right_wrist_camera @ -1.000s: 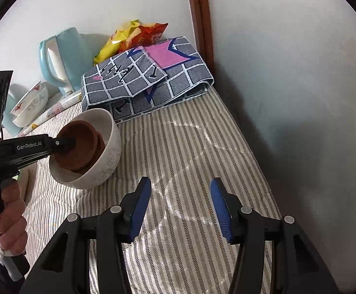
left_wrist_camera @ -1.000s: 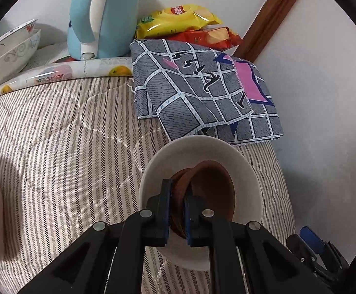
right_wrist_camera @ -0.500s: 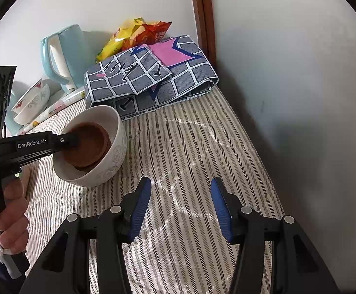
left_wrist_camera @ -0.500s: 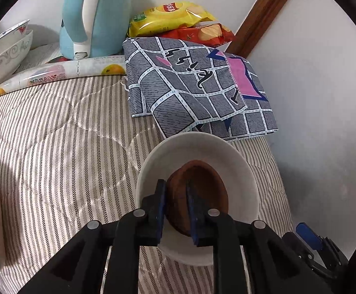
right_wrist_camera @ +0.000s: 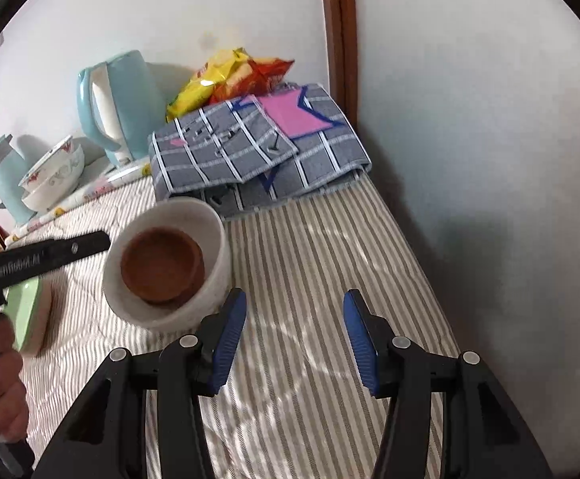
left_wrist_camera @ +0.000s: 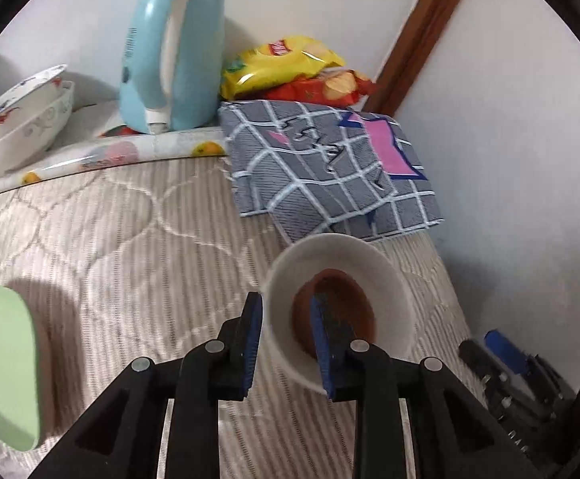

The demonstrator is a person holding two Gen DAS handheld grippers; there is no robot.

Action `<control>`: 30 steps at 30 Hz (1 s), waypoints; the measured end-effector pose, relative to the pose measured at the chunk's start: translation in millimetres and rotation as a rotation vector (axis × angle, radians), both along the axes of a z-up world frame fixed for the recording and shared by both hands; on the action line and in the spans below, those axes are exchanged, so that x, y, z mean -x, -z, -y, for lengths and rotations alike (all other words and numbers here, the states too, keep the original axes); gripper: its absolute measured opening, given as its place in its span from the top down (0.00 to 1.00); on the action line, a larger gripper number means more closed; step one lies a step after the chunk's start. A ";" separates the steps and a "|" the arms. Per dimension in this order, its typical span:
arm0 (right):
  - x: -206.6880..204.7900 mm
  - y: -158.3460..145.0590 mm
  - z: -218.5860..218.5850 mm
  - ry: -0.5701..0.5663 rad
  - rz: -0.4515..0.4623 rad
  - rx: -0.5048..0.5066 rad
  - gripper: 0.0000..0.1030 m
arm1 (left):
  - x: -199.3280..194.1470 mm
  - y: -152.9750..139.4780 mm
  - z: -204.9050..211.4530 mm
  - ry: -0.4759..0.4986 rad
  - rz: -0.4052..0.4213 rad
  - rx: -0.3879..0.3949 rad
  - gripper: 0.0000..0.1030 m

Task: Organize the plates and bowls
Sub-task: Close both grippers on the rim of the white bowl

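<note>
A white bowl [left_wrist_camera: 386, 279] stands on the striped quilt, and a brown bowl [left_wrist_camera: 350, 299] rests inside it; both show in the right wrist view, white [right_wrist_camera: 218, 247] and brown [right_wrist_camera: 162, 267]. My left gripper [left_wrist_camera: 286, 347] is open and empty, pulled back just left of the white bowl's rim. My right gripper [right_wrist_camera: 294, 343] is open and empty over the quilt, right of the white bowl. A green plate [left_wrist_camera: 2, 363] lies at the left. Two stacked patterned bowls [left_wrist_camera: 22, 119] sit at the far left.
A light blue kettle [left_wrist_camera: 174, 56] stands at the back. Snack bags [left_wrist_camera: 290, 68] and a folded grey checked cloth [left_wrist_camera: 330, 167] lie by the wall. A wall and wooden frame [right_wrist_camera: 338, 20] bound the right side. A fruit-print mat [left_wrist_camera: 102, 155] lies under the kettle.
My left gripper let go of the brown bowl, which now rests in the white bowl, and opened and drew back to the left. The right gripper stayed open.
</note>
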State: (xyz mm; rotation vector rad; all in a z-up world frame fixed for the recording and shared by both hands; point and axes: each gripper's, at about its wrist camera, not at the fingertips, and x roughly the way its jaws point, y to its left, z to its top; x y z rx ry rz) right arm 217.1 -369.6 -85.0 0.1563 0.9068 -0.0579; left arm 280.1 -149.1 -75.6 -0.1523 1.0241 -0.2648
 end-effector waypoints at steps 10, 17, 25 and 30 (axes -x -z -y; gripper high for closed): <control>-38.6 3.2 -30.1 -0.058 -0.057 -0.042 0.51 | -4.8 10.0 -15.3 -0.012 -0.035 0.002 0.77; -54.3 19.4 -43.7 -0.069 -0.104 -0.020 0.58 | -15.1 24.4 -4.7 0.020 -0.065 -0.011 0.77; -68.0 38.3 -45.9 -0.071 -0.180 -0.008 0.72 | -24.4 41.9 5.4 0.031 -0.090 -0.045 0.77; -73.3 43.5 -48.4 -0.073 -0.207 -0.005 0.72 | -30.5 49.2 10.3 0.038 -0.097 -0.059 0.76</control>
